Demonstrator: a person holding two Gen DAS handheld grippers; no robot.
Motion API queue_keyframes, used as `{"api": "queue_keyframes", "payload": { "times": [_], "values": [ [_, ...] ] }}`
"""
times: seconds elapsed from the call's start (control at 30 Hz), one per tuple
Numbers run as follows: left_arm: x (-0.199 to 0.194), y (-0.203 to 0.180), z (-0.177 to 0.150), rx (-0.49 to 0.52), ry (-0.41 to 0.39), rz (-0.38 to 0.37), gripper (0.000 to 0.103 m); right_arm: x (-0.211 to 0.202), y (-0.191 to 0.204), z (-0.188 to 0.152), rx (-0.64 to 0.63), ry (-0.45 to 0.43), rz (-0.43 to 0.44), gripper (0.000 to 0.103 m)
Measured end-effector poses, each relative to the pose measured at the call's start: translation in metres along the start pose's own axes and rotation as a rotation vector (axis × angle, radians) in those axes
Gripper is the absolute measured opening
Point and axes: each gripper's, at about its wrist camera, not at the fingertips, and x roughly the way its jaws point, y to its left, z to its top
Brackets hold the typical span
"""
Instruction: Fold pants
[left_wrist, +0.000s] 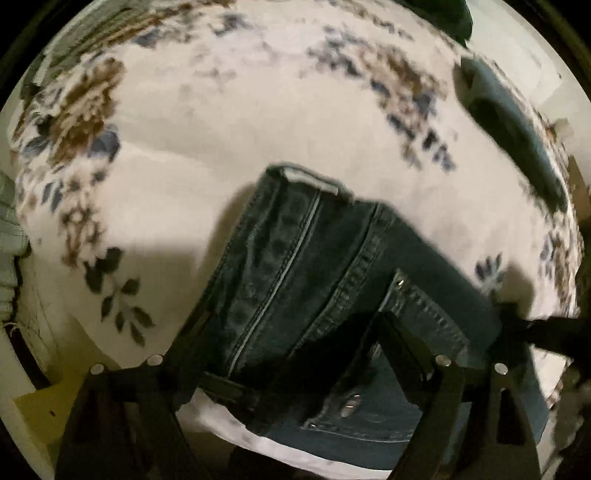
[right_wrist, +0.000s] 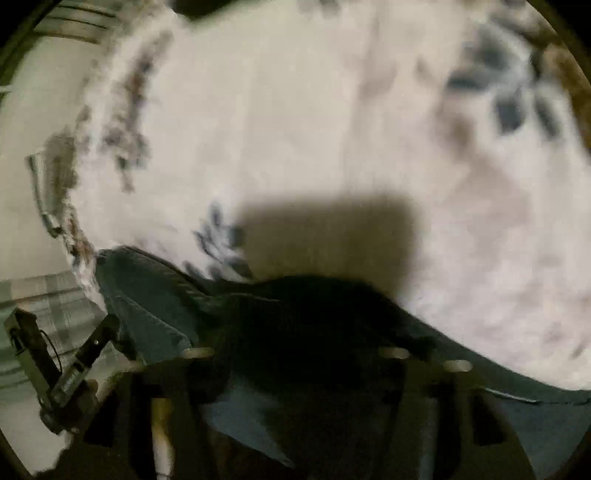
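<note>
Pants (left_wrist: 295, 280) of dark blue denim lay bunched on a white bed sheet with a blue and brown floral print (left_wrist: 229, 122), seams, rivets and a pocket corner uppermost. The left gripper (left_wrist: 295, 328) stood over them with its fingers spread wide and pressing on nothing, denim merely lying between them. The right gripper (right_wrist: 295, 332) was nearly closed, its fingers drawn close together amid dark denim (right_wrist: 155, 310); whether cloth was pinched could not be told, since shadow and blur covered the tips.

Judged heavy for a garment, the denim appeared limp yet thick at the seams, unlikely to slip. Waistband and hem edges seemed the firmest places to take hold.

Both views were smeared by motion. The full outline of the pants was cut off at the lower frame edges.
</note>
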Motion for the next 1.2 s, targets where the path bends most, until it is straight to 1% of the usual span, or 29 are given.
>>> {"api": "queue_keyframes", "payload": {
  "times": [0.03,0.07,0.13,0.17,0.2,0.23,0.33,0.4,0.43,0.47,0.5,0.53,0.57,0.63,0.67,0.7,0.73,0.77,0.83,0.87,0.9,0.93,0.97,1.03,1.07,1.1,1.17,1.2],
  "values": [
    [0.004,0.004,-0.001,0.015,0.008,-0.005,0.086,-0.002,-0.006,0.002,0.029,0.007,0.037,0.012],
    [0.005,0.008,-0.003,0.023,0.009,-0.014,0.086,-0.01,-0.011,0.005,0.051,-0.002,0.051,0.009],
    [0.008,0.015,-0.004,0.048,0.009,-0.038,0.086,-0.033,-0.028,0.012,0.114,-0.055,0.08,0.005],
    [0.009,0.017,-0.004,0.051,0.011,-0.044,0.086,-0.045,-0.038,0.016,0.156,-0.091,0.072,0.002],
    [0.008,0.019,-0.004,0.053,0.011,-0.053,0.086,-0.049,-0.044,0.019,0.164,-0.101,0.074,0.001],
    [0.008,0.021,-0.004,0.055,0.016,-0.057,0.086,-0.05,-0.048,0.021,0.17,-0.091,0.086,0.002],
    [0.003,0.023,-0.001,0.043,0.025,-0.059,0.086,-0.053,-0.055,0.021,0.135,-0.052,0.061,0.002],
    [-0.005,0.022,0.003,0.037,0.025,-0.054,0.086,-0.065,-0.051,0.012,0.114,-0.087,0.036,0.004],
    [-0.012,0.02,0.004,0.037,0.02,-0.052,0.086,-0.072,-0.046,0.009,0.11,-0.108,0.036,0.01],
    [-0.02,0.016,0.003,0.042,0.013,-0.056,0.086,-0.079,-0.042,-0.004,0.122,-0.135,0.049,0.02],
    [-0.026,0.012,0.002,0.05,0.008,-0.065,0.086,-0.087,-0.046,-0.014,0.142,-0.16,0.066,0.049],
    [-0.035,0.004,-0.001,0.066,0.001,-0.069,0.086,-0.093,-0.049,-0.026,0.17,-0.196,0.091,0.073],
    [-0.039,-0.001,-0.004,0.077,-0.003,-0.067,0.086,-0.101,-0.061,-0.046,0.222,-0.238,0.124,0.079],
    [-0.048,-0.025,-0.011,0.122,-0.008,-0.07,0.086,-0.111,-0.086,-0.077,0.299,-0.27,0.147,0.079],
    [-0.049,-0.041,-0.017,0.152,0.003,-0.074,0.086,-0.118,-0.109,-0.105,0.36,-0.303,0.145,0.079],
    [-0.047,-0.058,-0.024,0.179,0.015,-0.082,0.086,-0.124,-0.125,-0.125,0.405,-0.329,0.131,0.079],
    [-0.046,-0.074,-0.028,0.203,0.025,-0.088,0.086,-0.131,-0.148,-0.152,0.471,-0.367,0.099,0.079],
    [-0.043,-0.094,-0.038,0.236,0.042,-0.095,0.086,-0.134,-0.159,-0.169,0.509,-0.396,0.088,0.079],
    [-0.037,-0.129,-0.055,0.273,0.069,-0.121,0.086,-0.147,-0.204,-0.218,0.616,-0.479,0.093,0.079],
    [-0.035,-0.145,-0.06,0.288,0.077,-0.127,0.086,-0.155,-0.234,-0.248,0.689,-0.528,0.104,0.078],
    [-0.031,-0.163,-0.069,0.311,0.087,-0.129,0.086,-0.161,-0.257,-0.27,0.742,-0.571,0.108,0.072],
    [-0.027,-0.181,-0.079,0.333,0.096,-0.138,0.086,-0.165,-0.276,-0.288,0.784,-0.605,0.11,0.07],
    [-0.019,-0.205,-0.09,0.356,0.113,-0.157,0.086,-0.172,-0.308,-0.312,0.851,-0.636,0.11,0.07],
    [-0.005,-0.238,-0.108,0.388,0.135,-0.159,0.086,-0.181,-0.357,-0.346,0.954,-0.692,0.125,0.067],
    [0.0,-0.248,-0.114,0.396,0.146,-0.16,0.086,-0.19,-0.389,-0.364,1.0,-0.728,0.13,0.067],
    [0.009,-0.262,-0.121,0.407,0.158,-0.151,0.086,-0.194,-0.406,-0.372,1.018,-0.755,0.142,0.067],
    [0.029,-0.284,-0.13,0.429,0.184,-0.119,0.086,-0.202,-0.455,-0.392,1.062,-0.823,0.166,0.067],
    [0.044,-0.294,-0.133,0.446,0.199,-0.083,0.086,-0.203,-0.479,-0.398,1.069,-0.856,0.204,0.067]
  ]
}}
